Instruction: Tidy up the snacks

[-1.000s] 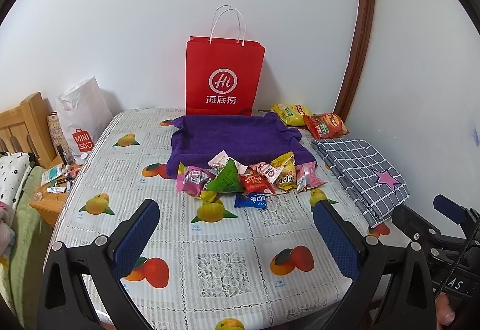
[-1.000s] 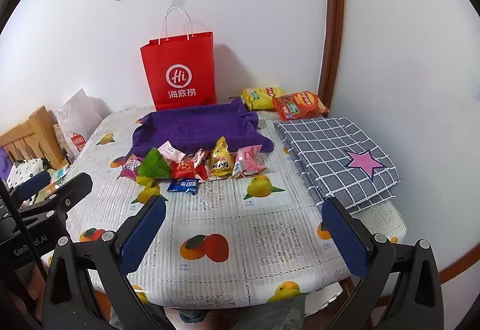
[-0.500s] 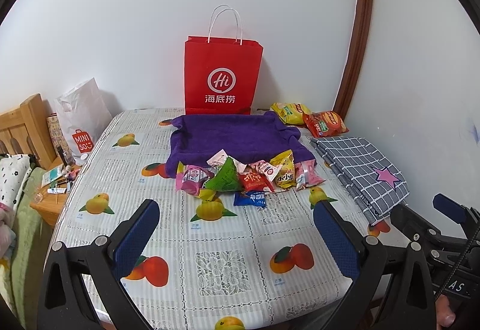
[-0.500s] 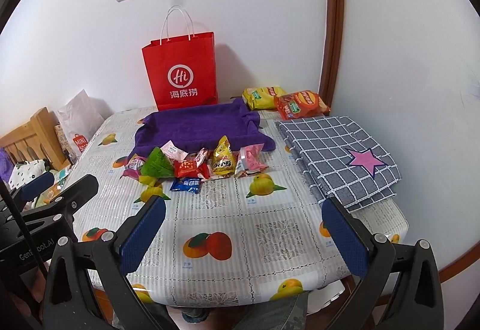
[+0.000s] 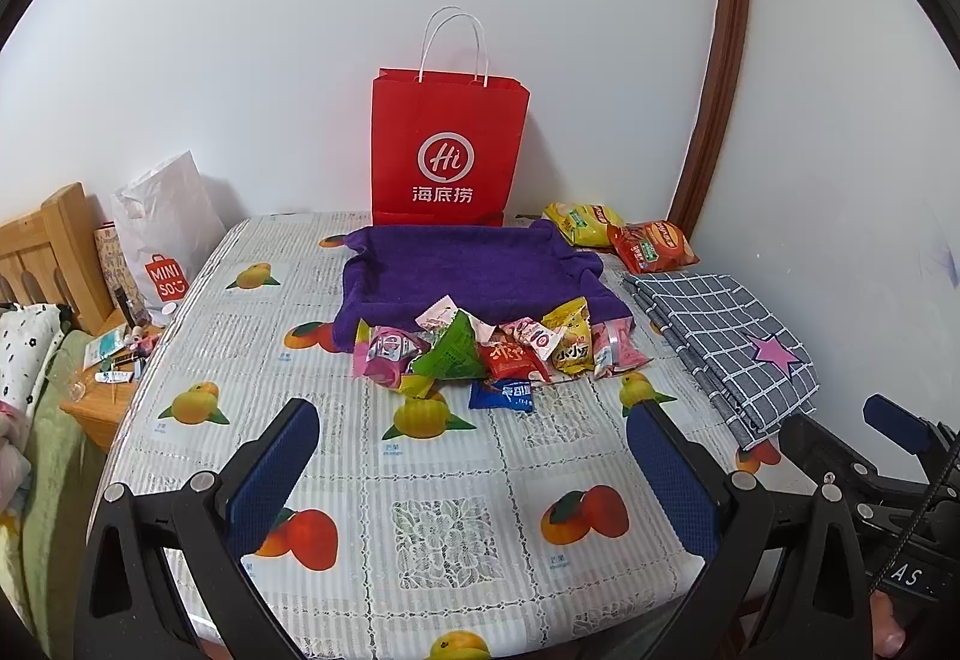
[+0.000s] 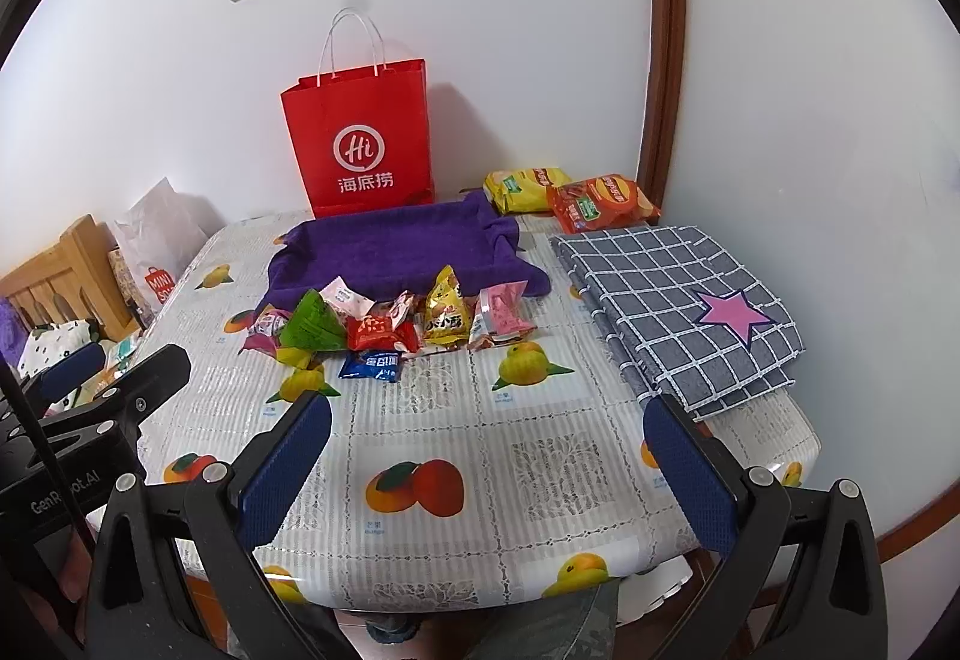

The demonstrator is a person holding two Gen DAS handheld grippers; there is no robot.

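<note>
A heap of small foil snack packets (image 5: 498, 351), pink, green, red, yellow and one blue, lies untouched at the near edge of a shallow purple cloth tray (image 5: 474, 267) on the fruit-printed plastic tablecloth (image 5: 444, 534). The blue packet (image 6: 371, 366) sits alone just in front of the pile. Over the past second little has changed: both cameras have drifted only slightly and no packet has shifted, so the sorting looks yet to begin.

The left gripper (image 5: 474, 474) hangs above the near part of the table with its blue-padded jaws spread wide and nothing between them; the right gripper (image 6: 486, 468) does the same, well short of the pile.

Two larger crisp bags, one yellow (image 5: 579, 222) and one red-orange (image 5: 654, 246), rest in the far right corner. To their left, beyond the tray, a red paper carrier bag (image 5: 447, 150) stands against the white wall. A folded grey checked cloth with a pink star (image 6: 684, 306) covers the right side of the table.

The tray holds nothing, and appears the likely place for the packets.
</note>
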